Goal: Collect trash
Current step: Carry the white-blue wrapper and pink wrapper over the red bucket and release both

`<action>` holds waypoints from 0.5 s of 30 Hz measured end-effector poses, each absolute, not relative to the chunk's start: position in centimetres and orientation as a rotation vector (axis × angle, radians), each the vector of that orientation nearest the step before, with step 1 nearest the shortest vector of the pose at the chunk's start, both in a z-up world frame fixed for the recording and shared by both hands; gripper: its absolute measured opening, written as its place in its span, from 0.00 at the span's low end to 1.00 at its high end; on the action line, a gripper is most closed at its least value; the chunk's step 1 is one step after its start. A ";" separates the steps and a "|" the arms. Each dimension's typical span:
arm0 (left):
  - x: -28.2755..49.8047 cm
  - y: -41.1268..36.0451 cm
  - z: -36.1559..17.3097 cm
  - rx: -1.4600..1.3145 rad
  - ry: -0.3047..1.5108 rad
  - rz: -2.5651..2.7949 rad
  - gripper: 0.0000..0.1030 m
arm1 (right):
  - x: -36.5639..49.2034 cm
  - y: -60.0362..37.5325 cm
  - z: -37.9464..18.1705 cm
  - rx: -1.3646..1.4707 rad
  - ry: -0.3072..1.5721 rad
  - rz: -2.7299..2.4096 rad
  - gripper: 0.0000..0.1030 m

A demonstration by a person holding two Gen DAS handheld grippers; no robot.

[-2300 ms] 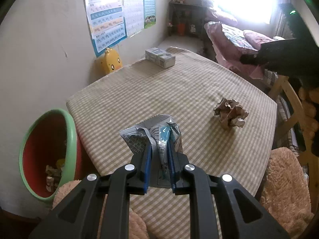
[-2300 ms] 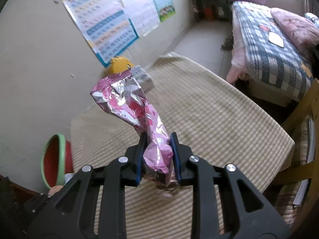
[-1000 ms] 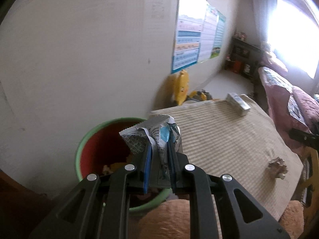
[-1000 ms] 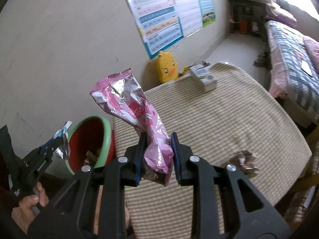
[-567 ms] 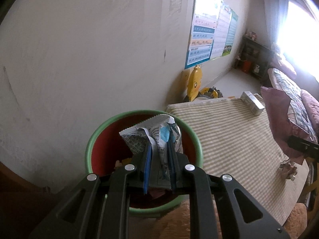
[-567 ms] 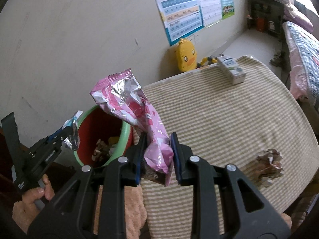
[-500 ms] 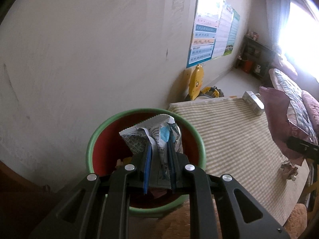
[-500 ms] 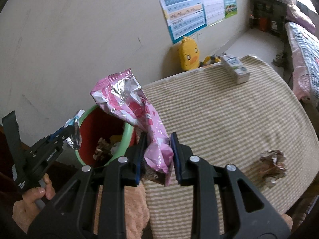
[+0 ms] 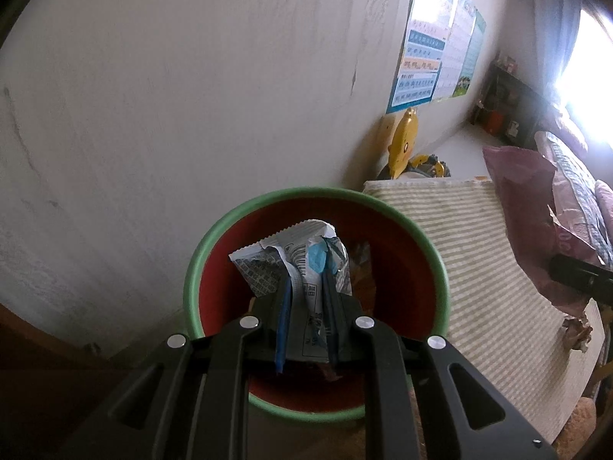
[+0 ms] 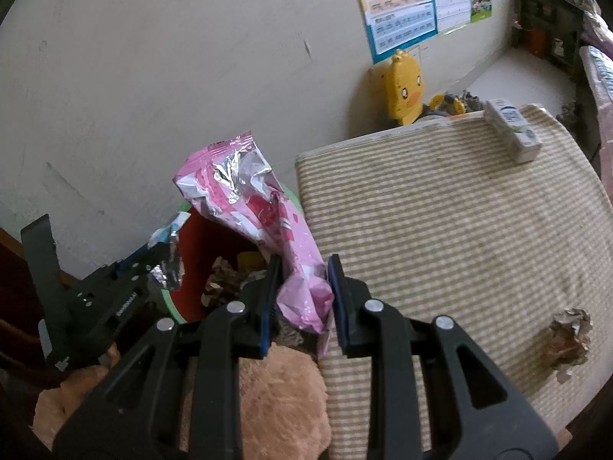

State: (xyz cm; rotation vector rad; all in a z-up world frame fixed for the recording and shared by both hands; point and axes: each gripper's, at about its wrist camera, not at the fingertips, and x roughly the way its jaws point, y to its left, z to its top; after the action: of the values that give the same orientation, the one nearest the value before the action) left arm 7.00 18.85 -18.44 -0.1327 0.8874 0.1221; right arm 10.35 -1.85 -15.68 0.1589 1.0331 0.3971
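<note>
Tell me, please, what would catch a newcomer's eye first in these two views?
Probably the pink wrapper clamped in the right gripper, standing up in front of the table's left edge. Next, the red bin with its green rim, beside the table, with the left gripper holding a silver wrapper over its mouth. A crumpled wad lies on the table.

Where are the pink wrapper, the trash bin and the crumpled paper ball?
pink wrapper (image 10: pixel 283 230): right wrist view, middle of the foil.
trash bin (image 9: pixel 318 191): left wrist view, far green rim.
crumpled paper ball (image 10: pixel 569 339): right wrist view, centre of the ball.
</note>
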 end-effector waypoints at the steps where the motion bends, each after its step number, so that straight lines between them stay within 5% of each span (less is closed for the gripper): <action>1: 7.2 19.0 -18.7 -0.132 0.893 0.123 0.13 | 10.5 -1.6 -15.8 0.159 1.037 0.400 0.24; 15: 8.7 20.0 -20.3 -0.141 0.924 0.148 0.19 | 12.6 2.8 -16.3 0.153 1.055 0.487 0.30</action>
State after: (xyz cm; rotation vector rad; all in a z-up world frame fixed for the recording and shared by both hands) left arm 8.70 19.96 -20.25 -0.1406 0.9240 0.1476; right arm 12.58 2.76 -16.26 0.1533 1.0547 0.4867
